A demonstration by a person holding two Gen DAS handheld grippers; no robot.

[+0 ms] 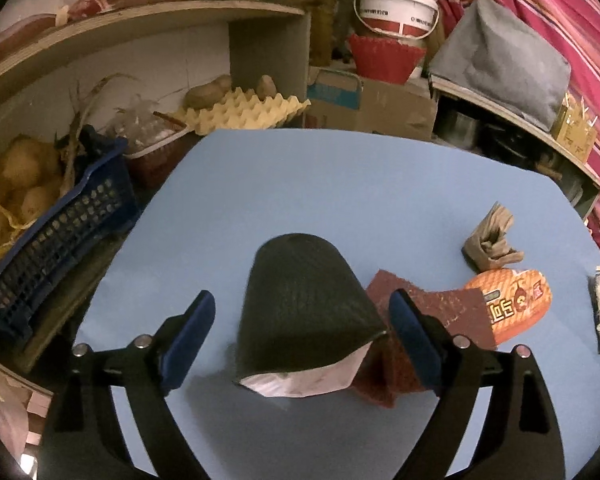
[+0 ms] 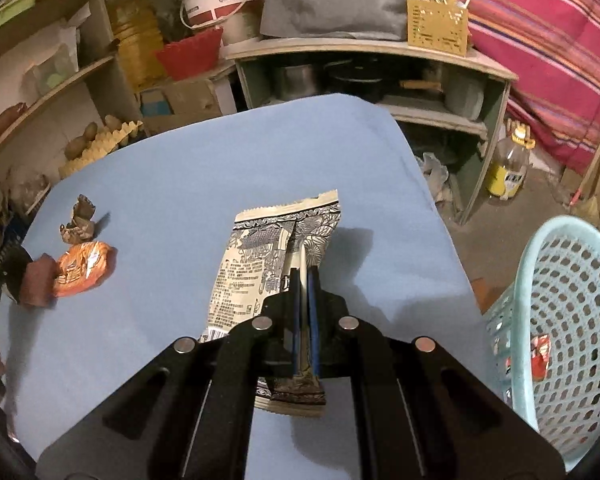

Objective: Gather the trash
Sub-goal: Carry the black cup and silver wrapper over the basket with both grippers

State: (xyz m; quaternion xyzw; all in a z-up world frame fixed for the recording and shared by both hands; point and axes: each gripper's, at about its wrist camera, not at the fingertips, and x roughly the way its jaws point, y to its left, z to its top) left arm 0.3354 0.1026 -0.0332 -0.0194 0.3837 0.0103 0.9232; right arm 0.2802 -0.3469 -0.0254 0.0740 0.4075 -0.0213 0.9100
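Blue tabletop [image 1: 340,184] carried scattered trash amid cluttered shelves. Left gripper [image 1: 302,320] jaws stood wide apart around dark cone-shaped paper cup [image 1: 304,300], pads not touching it. Right gripper [image 2: 305,280] jaws were clamped on printed black-and-white wrapper [image 2: 268,256], beside pale-blue mesh basket [image 2: 560,280]. Farther off lay maroon scrap [image 1: 452,312], orange wrapper [image 1: 516,300], crumpled brown paper [image 1: 490,240].

Beyond the far edge of the blue surface [image 1: 340,184] sit a yellow egg tray [image 1: 244,114] with potatoes, a white bucket [image 1: 396,8] over a red basket [image 1: 384,58], and a cardboard box [image 1: 380,106]. Left of it stands a dark blue crate [image 1: 56,236].
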